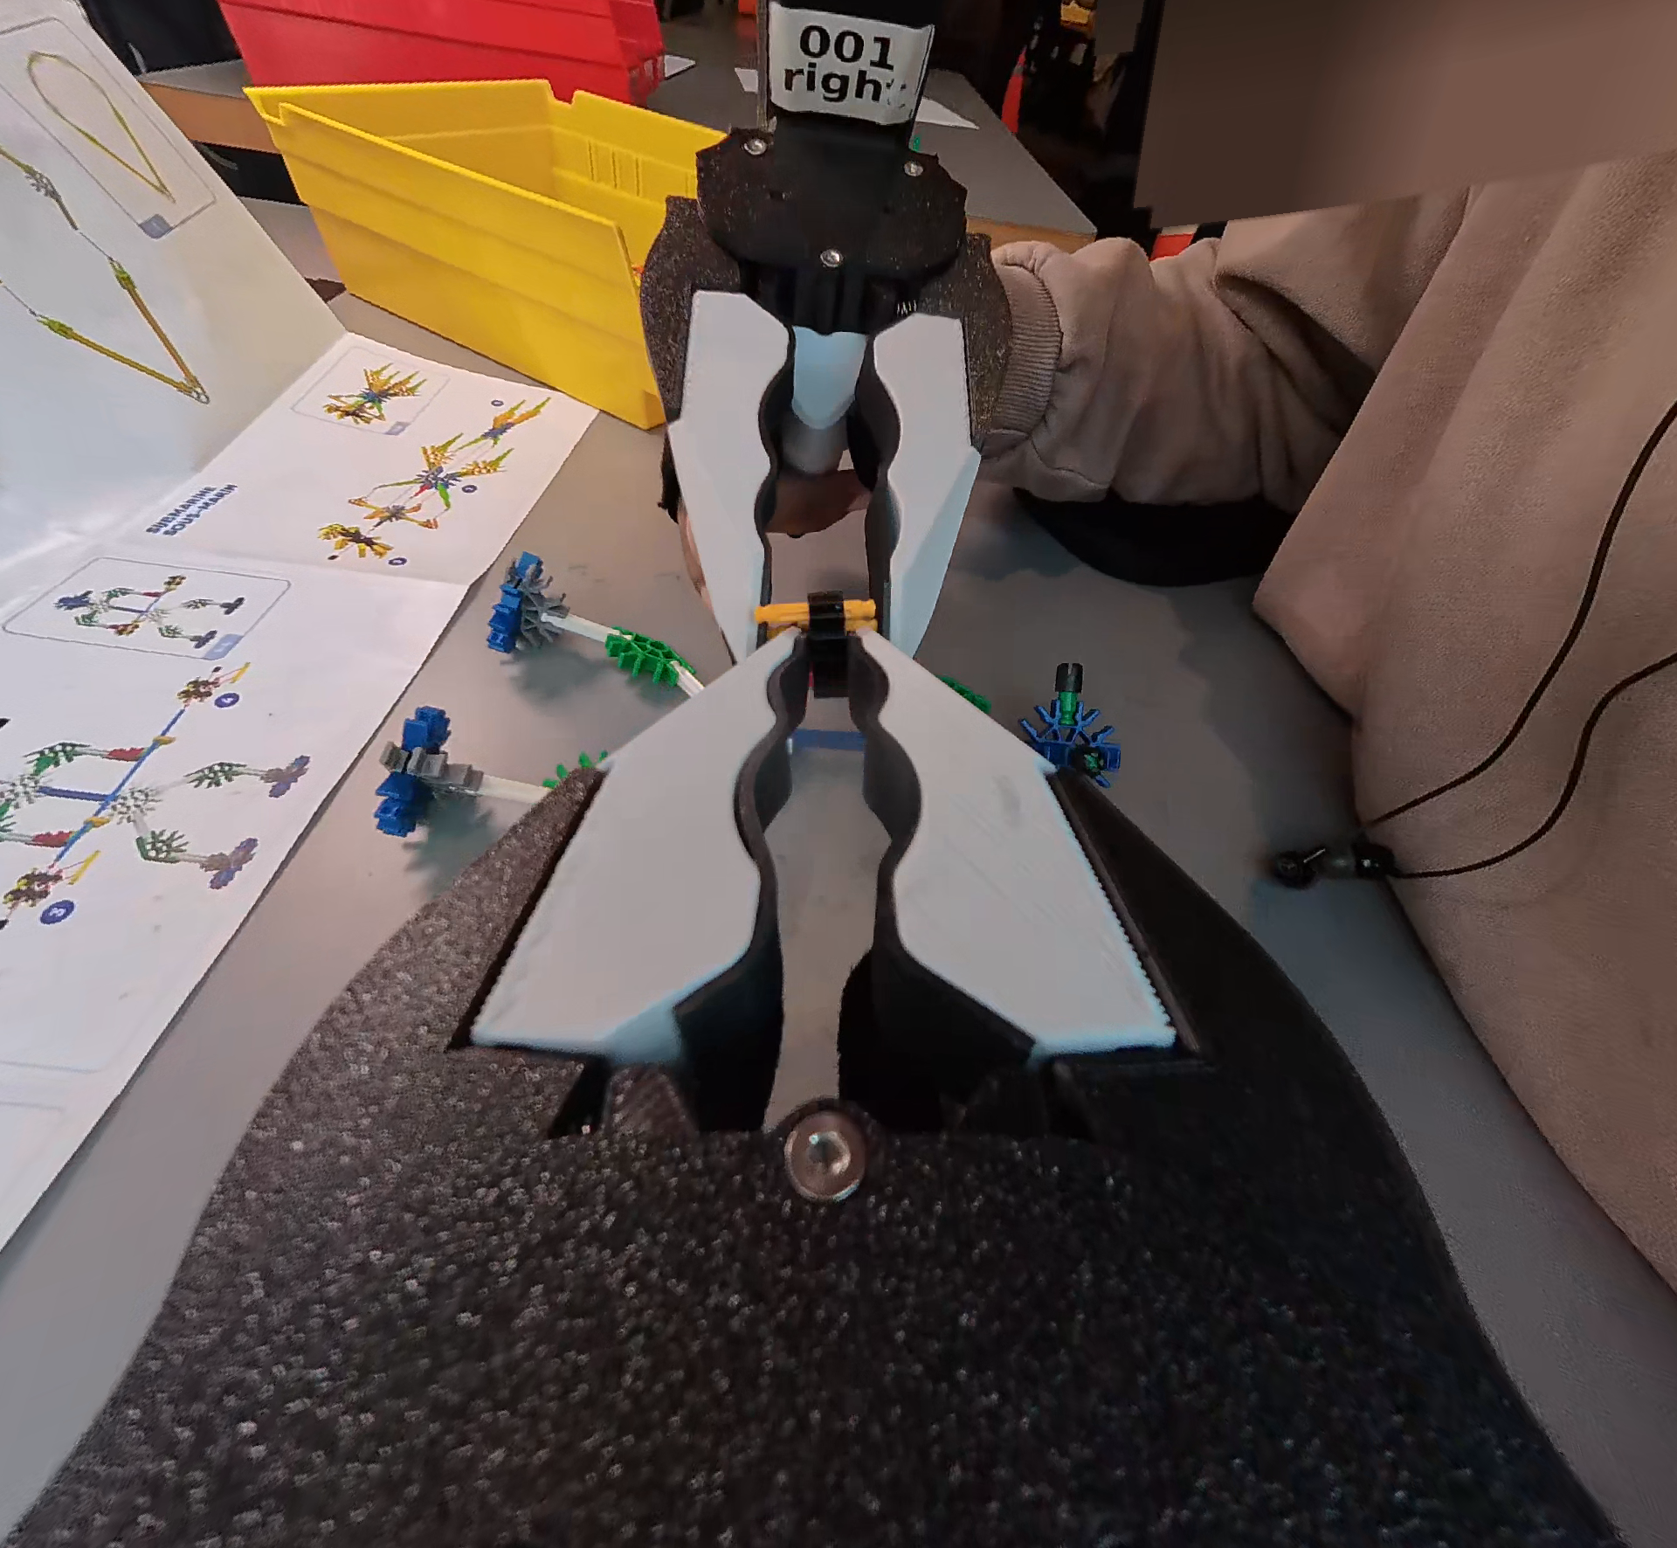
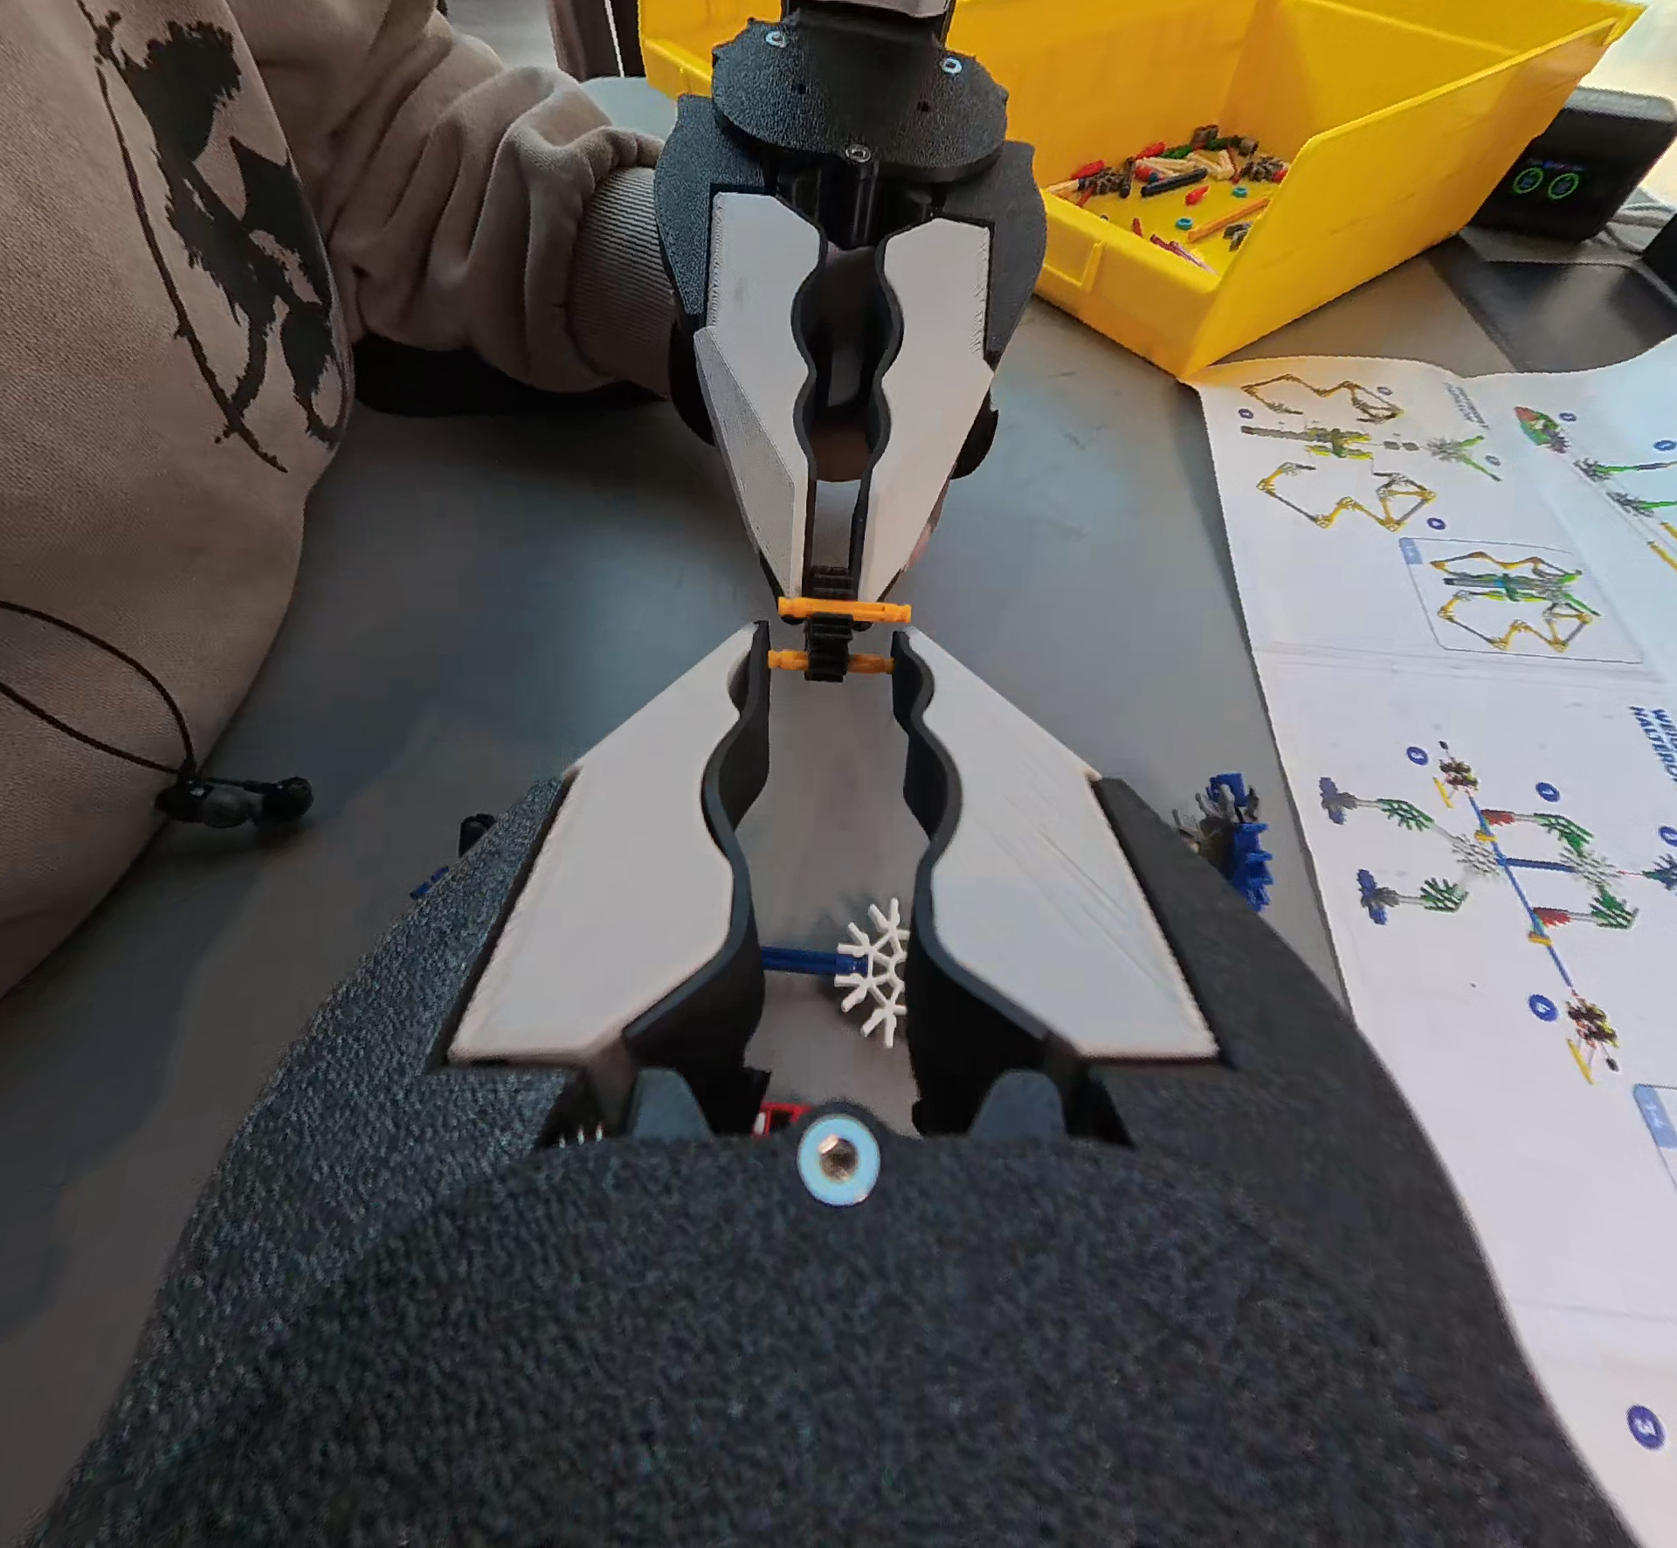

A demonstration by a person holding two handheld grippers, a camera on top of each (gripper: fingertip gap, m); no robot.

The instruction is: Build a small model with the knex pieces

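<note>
Your two grippers meet tip to tip above the grey table [image 1: 1180,597], each pinching part of one small assembly of black connectors [image 2: 830,629] and short yellow rods.

Risk: the pieces are tiny and caught only at the very fingertips, so a slight twist or uneven push from either side could, in my judgement, pop a rod out of its clip or flick the assembly onto the table. The wavy black pads give little bite on so narrow a part.

Your left gripper [image 1: 824,642] is narrowed almost to closing, its tips clamped on the black connector [image 1: 826,651] just below the yellow rod [image 1: 814,610]; the right wrist view shows the same grip from the front.

Your right gripper [image 2: 828,662] stands a little wider, its tips bearing on the two ends of the nearer yellow rod [image 2: 785,658], which passes through the connector stack. A second rod [image 2: 844,610] sits just beyond it, against the left gripper's tips.

Beneath the grippers lie blue, green and white model sections [image 1: 535,606], the instruction sheet [image 1: 227,688] beside them, and a yellow bin [image 2: 1270,216] of loose parts farther off
</note>
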